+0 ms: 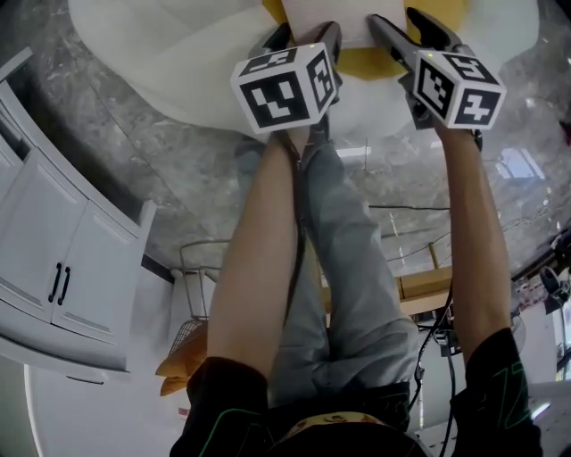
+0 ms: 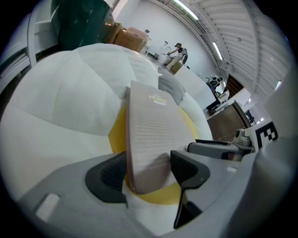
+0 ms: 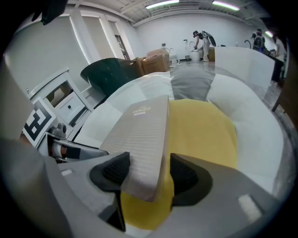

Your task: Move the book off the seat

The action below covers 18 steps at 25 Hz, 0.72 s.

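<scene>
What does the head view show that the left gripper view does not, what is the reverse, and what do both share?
Head view only: the person's forearms, grey-trousered legs, a white cabinet, and the marker cube on the left gripper. Left gripper view only: that gripper's dark pads, apart, either side of the near corner of the book, print on its cover, cardboard boxes, a distant person. Both: the book on the yellow cushion of the white seat, and the right gripper.
</scene>
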Each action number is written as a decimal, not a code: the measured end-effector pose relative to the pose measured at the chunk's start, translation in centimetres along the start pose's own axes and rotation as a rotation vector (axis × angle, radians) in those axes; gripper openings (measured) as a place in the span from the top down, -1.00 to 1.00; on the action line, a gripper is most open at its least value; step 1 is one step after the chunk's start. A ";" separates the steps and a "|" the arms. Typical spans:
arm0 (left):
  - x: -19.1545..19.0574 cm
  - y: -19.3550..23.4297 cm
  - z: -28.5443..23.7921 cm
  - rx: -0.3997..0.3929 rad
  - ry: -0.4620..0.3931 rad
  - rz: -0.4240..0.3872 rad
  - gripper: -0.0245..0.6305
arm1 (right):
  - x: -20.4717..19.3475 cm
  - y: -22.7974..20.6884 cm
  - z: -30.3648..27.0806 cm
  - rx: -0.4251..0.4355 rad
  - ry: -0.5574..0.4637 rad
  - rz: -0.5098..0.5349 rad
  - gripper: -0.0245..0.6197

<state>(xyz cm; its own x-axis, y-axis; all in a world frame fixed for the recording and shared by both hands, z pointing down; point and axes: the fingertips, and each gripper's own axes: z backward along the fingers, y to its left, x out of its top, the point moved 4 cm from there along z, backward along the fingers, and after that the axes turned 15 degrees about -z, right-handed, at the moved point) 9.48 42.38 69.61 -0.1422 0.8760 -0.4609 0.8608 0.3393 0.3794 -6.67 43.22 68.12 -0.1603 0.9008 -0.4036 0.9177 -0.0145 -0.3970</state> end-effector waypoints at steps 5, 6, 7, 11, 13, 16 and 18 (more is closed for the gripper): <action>0.7 -0.7 -0.1 -0.002 0.059 -0.038 0.09 | -0.4 0.5 -0.3 0.052 -0.001 -0.075 0.08; 1.0 -0.7 0.2 0.004 0.064 -0.060 0.10 | -0.6 0.7 -0.2 0.046 -0.001 -0.087 0.09; 1.5 -0.7 0.7 0.011 0.063 -0.097 0.10 | -0.7 1.0 0.0 0.045 -0.005 -0.110 0.10; 3.0 -0.8 2.8 0.005 0.067 -0.231 0.11 | -1.2 2.3 1.5 0.066 -0.056 -0.213 0.10; 3.2 -1.4 3.8 -0.005 0.080 -0.268 0.10 | -1.6 2.8 2.7 0.056 -0.075 -0.243 0.10; 4.0 -2.4 5.0 -0.037 0.093 -0.375 0.09 | -2.0 3.5 4.8 0.021 -0.112 -0.283 0.11; 5.4 -3.4 5.6 -0.069 0.090 -0.479 0.09 | -2.1 3.8 6.3 -0.005 -0.158 -0.329 0.11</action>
<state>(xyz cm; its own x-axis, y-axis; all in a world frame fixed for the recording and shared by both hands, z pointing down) 8.58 44.01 61.36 -0.5588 0.6407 -0.5266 0.6540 0.7309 0.1953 -5.14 38.60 62.27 -0.5007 0.7790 -0.3775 0.8096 0.2671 -0.5226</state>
